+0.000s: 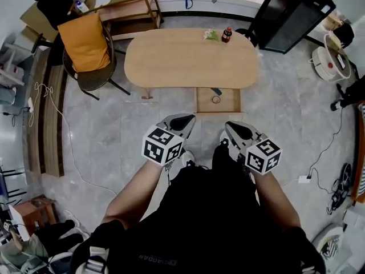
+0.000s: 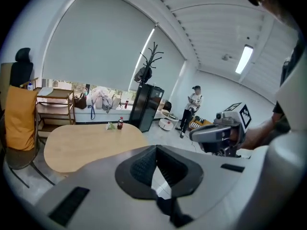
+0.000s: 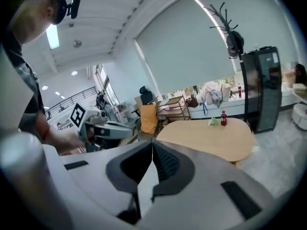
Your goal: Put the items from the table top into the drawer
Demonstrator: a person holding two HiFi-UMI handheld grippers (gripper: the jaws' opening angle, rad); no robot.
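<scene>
Head view: a small dark bottle with a red cap (image 1: 226, 35) and a small green-and-white thing (image 1: 211, 35) sit at the far edge of the oval pale wooden table (image 1: 171, 61). Both are well apart from the left gripper (image 1: 181, 120) and right gripper (image 1: 232, 129), which are held near the body, short of the open wooden drawer (image 1: 228, 104).

Left gripper view: the jaws are pressed together with nothing between them, and the bottle (image 2: 120, 123) is far beyond.

Right gripper view: the jaws are together and empty, and the bottle (image 3: 223, 118) is far off.

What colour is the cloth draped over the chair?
Orange cloth; it shows best in the head view.
</scene>
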